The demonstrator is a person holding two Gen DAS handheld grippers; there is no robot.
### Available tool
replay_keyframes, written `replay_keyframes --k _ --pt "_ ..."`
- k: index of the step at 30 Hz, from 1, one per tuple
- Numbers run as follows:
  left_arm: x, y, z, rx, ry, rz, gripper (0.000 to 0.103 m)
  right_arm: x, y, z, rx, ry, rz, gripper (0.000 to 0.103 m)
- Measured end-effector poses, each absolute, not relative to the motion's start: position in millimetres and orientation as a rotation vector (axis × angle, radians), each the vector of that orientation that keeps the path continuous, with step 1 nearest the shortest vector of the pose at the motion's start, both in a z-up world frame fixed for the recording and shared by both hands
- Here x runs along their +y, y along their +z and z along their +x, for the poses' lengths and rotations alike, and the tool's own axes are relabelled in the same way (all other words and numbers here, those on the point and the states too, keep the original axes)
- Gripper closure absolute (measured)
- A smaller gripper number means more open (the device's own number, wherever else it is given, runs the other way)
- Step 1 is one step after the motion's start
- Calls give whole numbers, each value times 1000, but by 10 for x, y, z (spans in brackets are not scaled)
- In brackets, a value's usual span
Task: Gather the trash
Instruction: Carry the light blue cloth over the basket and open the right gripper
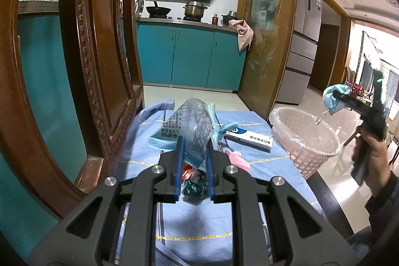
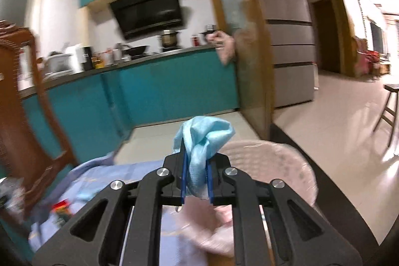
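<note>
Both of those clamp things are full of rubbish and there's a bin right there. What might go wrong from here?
The crumpled blue mask in the right gripper trails an ear loop that might catch the pink basket liner. The bulky clear packet in the left gripper might slip out over the blue cloth.

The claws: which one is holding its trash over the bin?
The right claw, gripping a crumpled blue mask above the pink bin. The left claw holds a clear wrapper over the table.

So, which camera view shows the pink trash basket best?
The left wrist view: the pink trash basket is sharp there, with lattice wall and clear liner visible. The right wrist view shows only its blurred rim, partly hidden behind the hand-held gripper.
</note>
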State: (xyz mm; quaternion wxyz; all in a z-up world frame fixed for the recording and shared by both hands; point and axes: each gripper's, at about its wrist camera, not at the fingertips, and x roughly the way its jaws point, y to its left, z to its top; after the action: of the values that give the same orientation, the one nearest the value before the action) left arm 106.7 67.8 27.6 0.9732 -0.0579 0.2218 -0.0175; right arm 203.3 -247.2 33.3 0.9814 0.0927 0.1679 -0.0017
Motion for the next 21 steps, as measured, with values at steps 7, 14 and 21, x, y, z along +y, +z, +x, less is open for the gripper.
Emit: replay_keyframes --k 7,14,21 --pt "664 210 1118 466 -28 -108 86 -2723 -190 2483 528 -50 241 39" --pt "519 170 1162 478 -74 -96 86 -2950 446 1526 275 -9 496 4" --pt "-46 146 1334 543 -217 -92 85 -3040 478 1122 235 -36 543 3"
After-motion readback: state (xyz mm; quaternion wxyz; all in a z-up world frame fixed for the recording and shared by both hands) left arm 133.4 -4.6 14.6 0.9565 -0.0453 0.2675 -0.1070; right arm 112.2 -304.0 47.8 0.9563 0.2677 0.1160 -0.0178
